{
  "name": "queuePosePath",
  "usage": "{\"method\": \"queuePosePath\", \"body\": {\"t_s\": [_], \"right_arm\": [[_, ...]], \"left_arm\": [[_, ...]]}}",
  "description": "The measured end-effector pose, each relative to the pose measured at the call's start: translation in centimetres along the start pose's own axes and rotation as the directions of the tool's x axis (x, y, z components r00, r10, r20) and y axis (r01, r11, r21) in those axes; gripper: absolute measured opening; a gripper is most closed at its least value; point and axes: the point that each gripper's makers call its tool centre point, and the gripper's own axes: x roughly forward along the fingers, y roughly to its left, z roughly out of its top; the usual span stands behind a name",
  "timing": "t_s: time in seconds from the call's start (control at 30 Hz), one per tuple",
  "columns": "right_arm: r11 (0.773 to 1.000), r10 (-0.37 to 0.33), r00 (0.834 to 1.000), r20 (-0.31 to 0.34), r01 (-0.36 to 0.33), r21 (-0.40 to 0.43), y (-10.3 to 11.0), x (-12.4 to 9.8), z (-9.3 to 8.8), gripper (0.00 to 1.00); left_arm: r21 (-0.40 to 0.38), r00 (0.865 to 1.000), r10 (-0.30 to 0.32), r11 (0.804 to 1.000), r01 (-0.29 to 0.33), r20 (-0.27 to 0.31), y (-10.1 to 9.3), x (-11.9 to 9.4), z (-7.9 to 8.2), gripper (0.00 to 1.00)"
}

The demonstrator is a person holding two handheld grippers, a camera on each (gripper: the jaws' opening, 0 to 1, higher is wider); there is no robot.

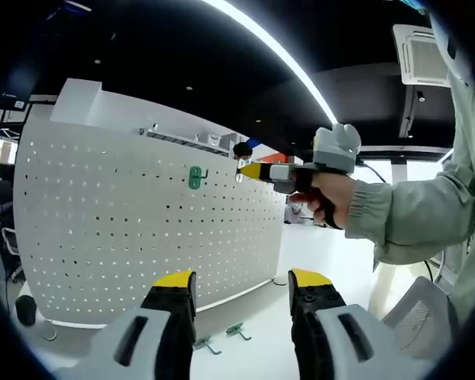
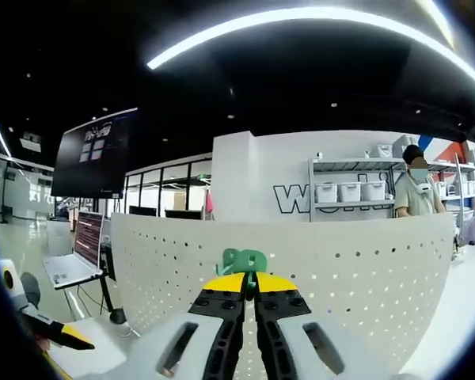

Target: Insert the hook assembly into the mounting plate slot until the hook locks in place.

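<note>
Right gripper view is showing the right gripper [image 2: 249, 279] pinching a small green plastic hook [image 2: 243, 261] against the white perforated pegboard [image 2: 364, 269], lining it up for insertion. The left gripper [image 1: 241, 283] is waiting with jaws apart, clear of the work.

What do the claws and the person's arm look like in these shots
The left claw has two black jaws with yellow tips on pale grey bodies. The right claw matches: black jaws studded with screws, yellow tips, grey housing. In the left gripper view its grey body carries a rounded grey box on top, with a black grip under the hand. The sleeve is pale grey-green with a ribbed cuff.
</note>
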Motion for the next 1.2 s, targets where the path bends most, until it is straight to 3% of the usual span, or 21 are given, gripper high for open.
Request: {"method": "queuePosePath", "body": {"t_s": [0.8,1.2], "right_arm": [[0.996,-0.075,0.997,0.010,0.075,-0.053,-1.3,2.8,-0.2,0.01],[0.992,-0.107,0.994,-0.011,0.106,-0.062,-2.3,4.7,-1.3,0.01]], "left_arm": [[-0.012,1.000,0.004,1.000,-0.004,-0.011,0.5,0.1,-0.7,0.48],[-0.012,1.000,0.006,1.000,-0.006,-0.016,0.5,0.1,-0.8,0.48]]}}
